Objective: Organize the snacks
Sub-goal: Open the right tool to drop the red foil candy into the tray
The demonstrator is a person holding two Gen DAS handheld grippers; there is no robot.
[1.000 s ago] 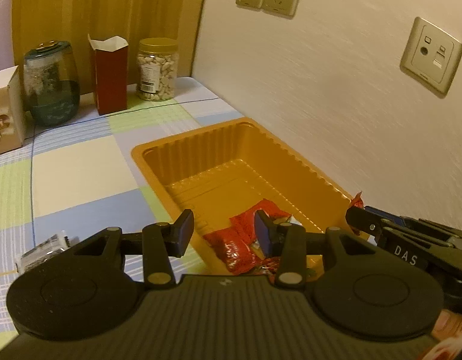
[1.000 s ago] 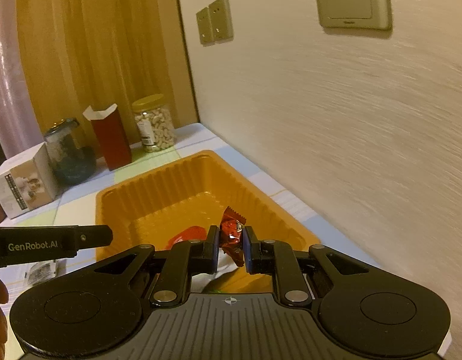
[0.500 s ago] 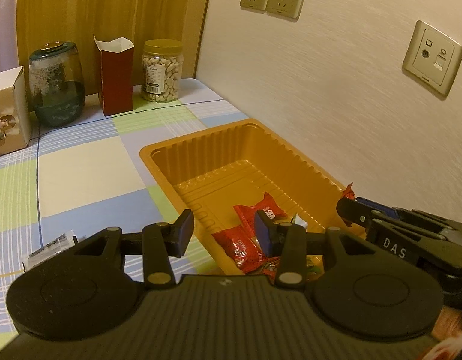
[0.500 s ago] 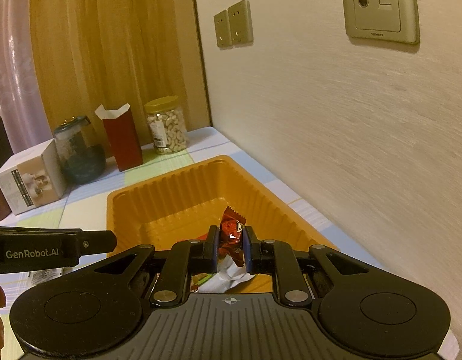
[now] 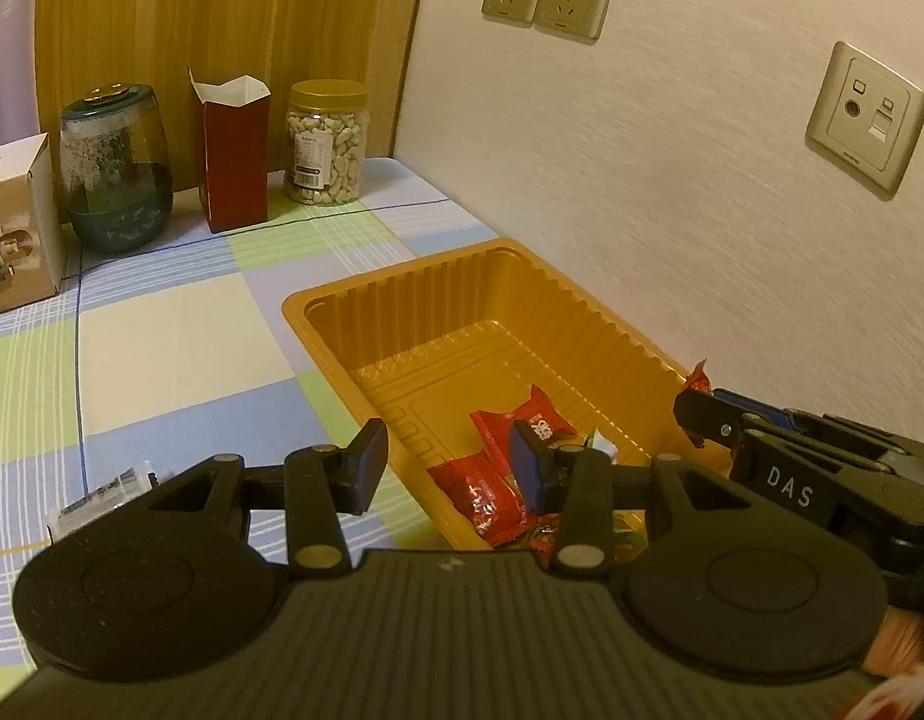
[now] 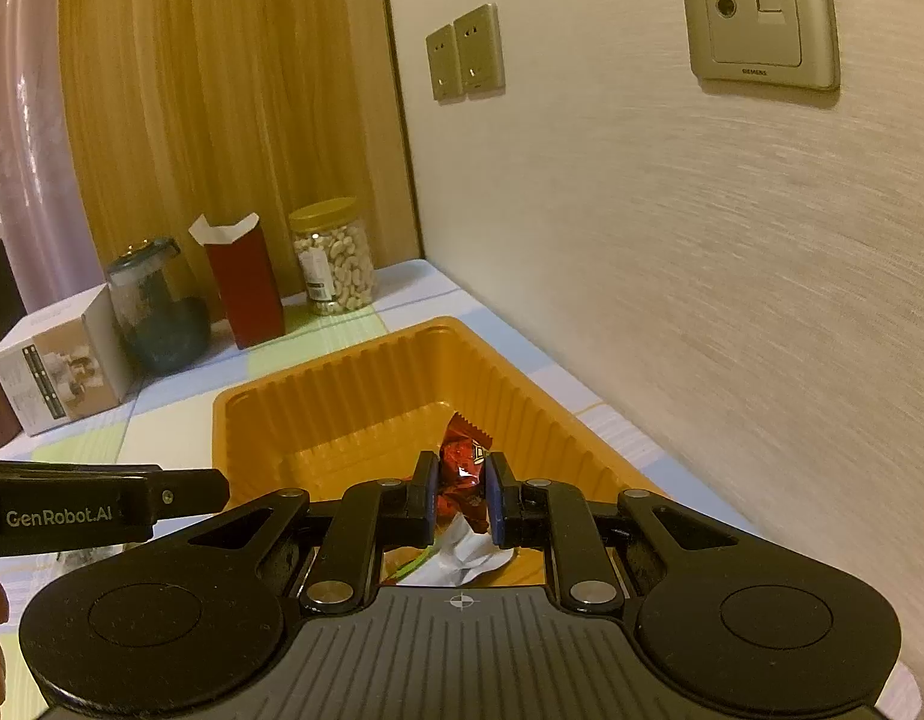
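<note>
Clamped between the right gripper's (image 6: 461,489) blue pads, a red snack packet (image 6: 462,456) hangs over the near end of an orange tray (image 6: 354,384) set beside the wall on a checked tablecloth (image 5: 180,330). Left gripper (image 5: 447,465) hovers at the tray's near corner, jaws apart and empty. Two more red packets (image 5: 480,495) lie on the tray floor. At the back stand a jar of nuts (image 5: 325,144), a dark red carton (image 5: 233,156) and a glass jar (image 5: 115,171).
</note>
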